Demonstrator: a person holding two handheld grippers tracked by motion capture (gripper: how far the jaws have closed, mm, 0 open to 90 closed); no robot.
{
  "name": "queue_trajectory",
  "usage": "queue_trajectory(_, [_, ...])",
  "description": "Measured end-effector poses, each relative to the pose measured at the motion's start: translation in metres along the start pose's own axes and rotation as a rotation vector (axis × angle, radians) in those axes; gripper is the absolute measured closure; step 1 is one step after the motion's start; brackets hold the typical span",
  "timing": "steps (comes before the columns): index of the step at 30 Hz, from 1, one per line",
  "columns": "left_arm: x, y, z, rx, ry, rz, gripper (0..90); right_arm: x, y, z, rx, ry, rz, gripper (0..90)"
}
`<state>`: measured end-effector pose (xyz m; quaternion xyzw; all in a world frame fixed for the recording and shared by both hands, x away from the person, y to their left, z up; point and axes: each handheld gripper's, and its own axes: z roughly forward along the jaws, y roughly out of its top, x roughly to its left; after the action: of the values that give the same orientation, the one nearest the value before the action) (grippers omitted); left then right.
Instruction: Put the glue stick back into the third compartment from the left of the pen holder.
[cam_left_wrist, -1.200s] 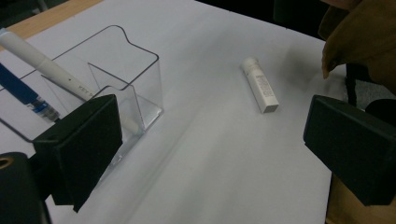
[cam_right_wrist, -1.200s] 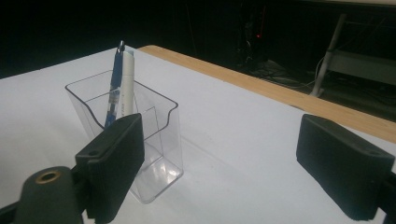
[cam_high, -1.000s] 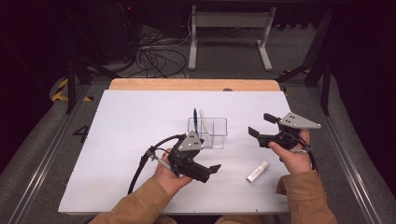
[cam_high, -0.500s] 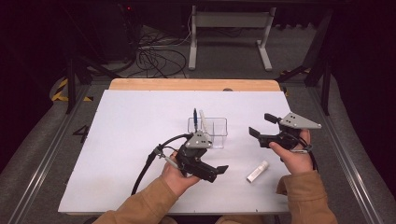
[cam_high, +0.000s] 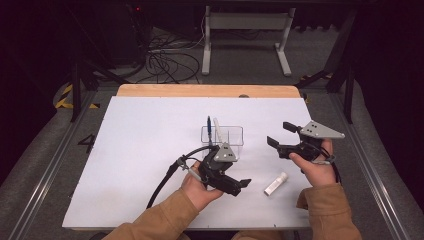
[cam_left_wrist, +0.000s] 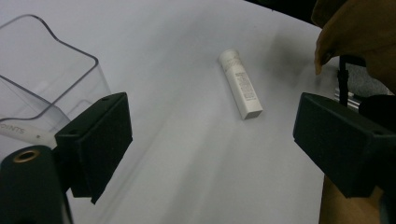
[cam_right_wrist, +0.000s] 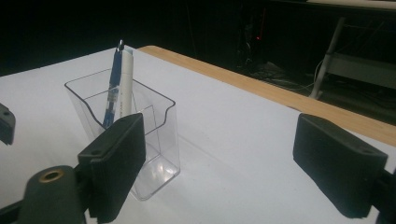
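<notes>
White tube (cam_high: 276, 184) lies flat on the worktop (cam_high: 150, 150), between the two hands in the high view, just right of the left gripper (cam_high: 239, 184) and nearer the person than the right gripper (cam_high: 280, 134). Left gripper is released, jaws spread wide, nothing between them; jaw tips point toward the tube but sit apart from it, no contact. In the left gripper view the tube (cam_left_wrist: 241, 84) sits in the gap between the two black jaws, farther out along the worktop, cap end away from the camera, printed label facing up. Right gripper is also released, jaws wide apart and empty, held above the worktop right of the clear holder (cam_high: 222, 137) and aimed toward it. In the right gripper view the holder (cam_right_wrist: 135, 135) stands upright ahead of the left-hand jaw, near but not touching. Count: one loose tube on the worktop; one clear holder; two items standing in the holder, one blue pen (cam_right_wrist: 113, 88) and one white pen-like stick (cam_right_wrist: 125, 84), both leaning side by side in the same compartment at its far end. Two grippers, each in one hand, tan sleeves on both forearms. The holder sits just beyond the left gripper's grey plate in the high view; the tube is well clear of it.
</notes>
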<state>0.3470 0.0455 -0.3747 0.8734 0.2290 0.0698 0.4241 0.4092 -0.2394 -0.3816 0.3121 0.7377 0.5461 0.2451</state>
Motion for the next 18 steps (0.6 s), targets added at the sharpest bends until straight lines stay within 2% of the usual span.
queue_trajectory(10, [-0.001,0.006,0.026,0.044,-0.048,-0.028,15.7,-0.002,0.0,-0.002,-0.002,-0.008,0.002,17.6])
queue_trajectory(18, [-0.001,0.013,0.044,0.071,-0.052,-0.049,18.4,-0.004,-0.002,-0.002,0.015,-0.02,0.002,18.2])
